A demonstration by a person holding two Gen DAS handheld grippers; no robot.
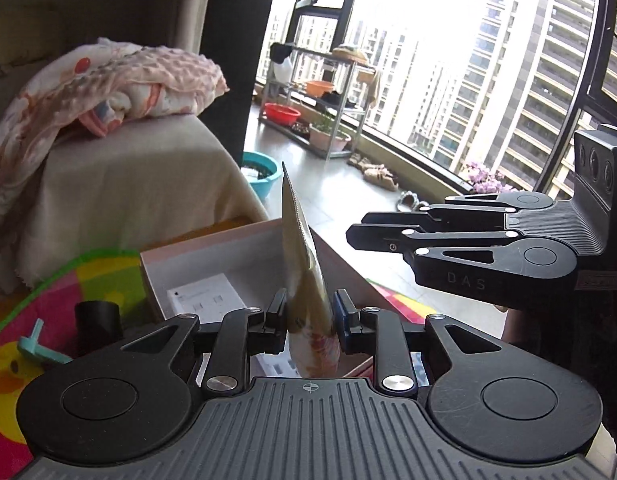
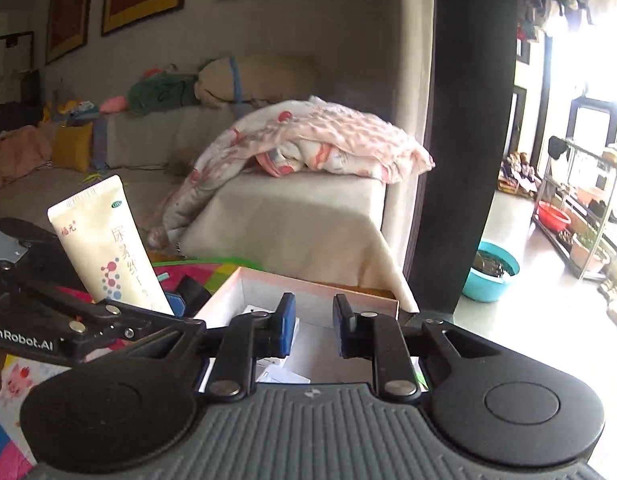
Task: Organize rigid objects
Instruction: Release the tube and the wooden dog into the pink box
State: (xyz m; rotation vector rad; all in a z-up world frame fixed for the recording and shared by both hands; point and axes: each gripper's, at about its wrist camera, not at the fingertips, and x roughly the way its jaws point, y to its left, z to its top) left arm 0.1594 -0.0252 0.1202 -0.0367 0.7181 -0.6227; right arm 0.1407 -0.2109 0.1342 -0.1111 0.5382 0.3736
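A living room with a draped sofa and a bright balcony window lies ahead of me, and a colourful play mat (image 1: 108,276) covers the floor.

In the left wrist view, my left gripper (image 1: 308,316) is clamped on a cream tube (image 1: 304,264), which stands nearly upright and edge-on, its crimped end pointing up. Just beyond it sits the open white box (image 1: 212,252), with a small white carton (image 1: 206,296) already lying inside. To the left on the mat I see a black cylinder (image 1: 97,320) and a teal plastic piece (image 1: 38,346), both outside the box. My right gripper (image 1: 392,226) hangs at the right, turned sideways above the box's far right edge; from here its fingers look close together with nothing between them.

In the right wrist view, the right gripper (image 2: 313,326) shows its blue pads parted, holding nothing, right over the white box (image 2: 308,284). At the left the tube (image 2: 108,248) stands in the left gripper, beside the box and not yet in it.

I judge the sorting partly done: something is boxed, the tube is in transit, and the mat items are left.
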